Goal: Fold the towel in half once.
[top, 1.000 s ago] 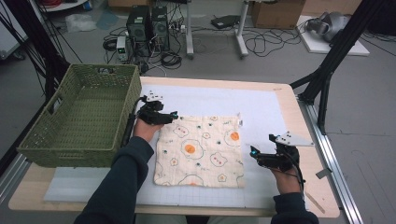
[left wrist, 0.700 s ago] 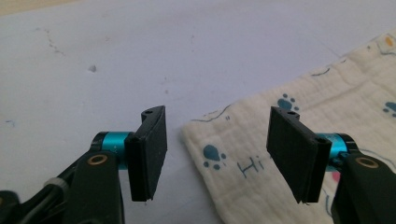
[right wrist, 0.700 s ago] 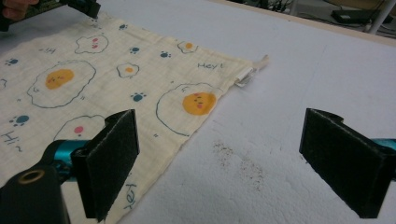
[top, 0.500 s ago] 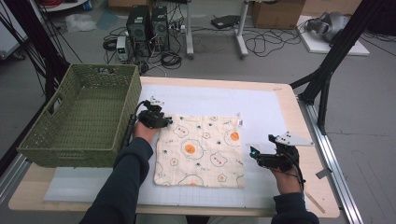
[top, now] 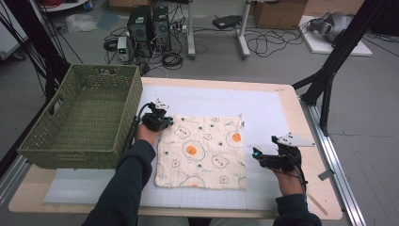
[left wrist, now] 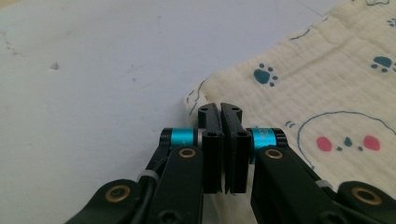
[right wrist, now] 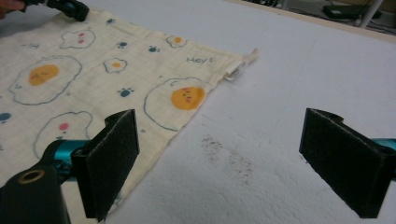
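Left gripper [top: 162, 123] just closed, pinching cloth [top: 202, 150] far-left corner; right gripper [top: 263, 157] wide, beside cloth.

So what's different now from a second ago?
The left gripper has just been closing its jaws at the far left corner of the egg-print cloth. They now look shut there, though it is hard to tell whether fabric is pinched between them. The right gripper kept still beside the cloth's right edge with its jaws wide open. The cloth lies flat as before, and the green basket hasn't moved.

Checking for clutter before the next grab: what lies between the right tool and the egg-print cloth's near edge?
Nothing: the high view shows bare white mat between the right tool and the egg-print cloth.
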A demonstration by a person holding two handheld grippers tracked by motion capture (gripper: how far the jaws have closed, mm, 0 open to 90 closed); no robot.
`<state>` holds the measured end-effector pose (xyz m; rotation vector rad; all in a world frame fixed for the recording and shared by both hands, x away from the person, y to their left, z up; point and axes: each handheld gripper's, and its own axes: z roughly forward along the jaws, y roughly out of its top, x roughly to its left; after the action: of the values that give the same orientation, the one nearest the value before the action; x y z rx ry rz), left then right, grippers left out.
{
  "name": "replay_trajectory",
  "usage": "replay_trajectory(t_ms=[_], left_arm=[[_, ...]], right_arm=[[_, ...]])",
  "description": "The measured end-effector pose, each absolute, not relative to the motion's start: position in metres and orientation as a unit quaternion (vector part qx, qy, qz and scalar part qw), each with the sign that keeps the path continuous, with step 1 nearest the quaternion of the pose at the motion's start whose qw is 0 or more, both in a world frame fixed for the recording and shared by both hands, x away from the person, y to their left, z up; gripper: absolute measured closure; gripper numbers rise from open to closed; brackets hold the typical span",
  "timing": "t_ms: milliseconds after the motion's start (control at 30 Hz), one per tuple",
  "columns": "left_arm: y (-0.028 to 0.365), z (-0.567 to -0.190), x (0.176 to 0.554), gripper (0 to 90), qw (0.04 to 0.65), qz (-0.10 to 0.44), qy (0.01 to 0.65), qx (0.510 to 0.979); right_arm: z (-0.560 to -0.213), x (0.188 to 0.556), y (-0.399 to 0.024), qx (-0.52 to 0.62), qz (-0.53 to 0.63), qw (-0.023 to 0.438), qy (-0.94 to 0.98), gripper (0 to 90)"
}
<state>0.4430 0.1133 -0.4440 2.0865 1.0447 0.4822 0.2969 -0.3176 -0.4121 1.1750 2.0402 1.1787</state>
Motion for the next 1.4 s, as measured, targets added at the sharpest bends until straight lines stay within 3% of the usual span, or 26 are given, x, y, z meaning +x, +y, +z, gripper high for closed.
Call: replay_trajectory(t_ms=[133, 367, 600, 800, 1000, 1133, 1400], left_arm=[[0.115, -0.443, 0.444, 86.9, 0.374, 0.194, 0.417, 0.805], [0.121, -0.444, 0.446, 86.9, 0.381, 0.187, 0.419, 0.803], [0.123, -0.443, 0.445, 86.8, 0.388, 0.181, 0.427, 0.796], [0.121, -0.445, 0.446, 86.7, 0.39, 0.17, 0.433, 0.795], [0.121, -0.445, 0.447, 86.7, 0.391, 0.168, 0.436, 0.793], [0.122, -0.446, 0.447, 86.5, 0.392, 0.166, 0.439, 0.791], [0.123, -0.446, 0.446, 86.5, 0.394, 0.162, 0.442, 0.79]], right_arm=[[-0.415, 0.311, -0.32, 0.455, 0.43, 0.237, 0.743, 11.4], [-0.423, 0.358, -0.301, 0.433, 0.407, 0.208, 0.777, 24.9], [-0.43, 0.411, -0.275, 0.431, 0.38, 0.169, 0.801, 25.6], [-0.435, 0.431, -0.261, 0.467, 0.357, 0.162, 0.793, 25.2], [-0.44, 0.44, -0.252, 0.462, 0.341, 0.172, 0.8, 47.1], [-0.443, 0.442, -0.251, 0.463, 0.337, 0.176, 0.8, 49.9], [-0.441, 0.438, -0.247, 0.459, 0.339, 0.161, 0.806, 82.0]])
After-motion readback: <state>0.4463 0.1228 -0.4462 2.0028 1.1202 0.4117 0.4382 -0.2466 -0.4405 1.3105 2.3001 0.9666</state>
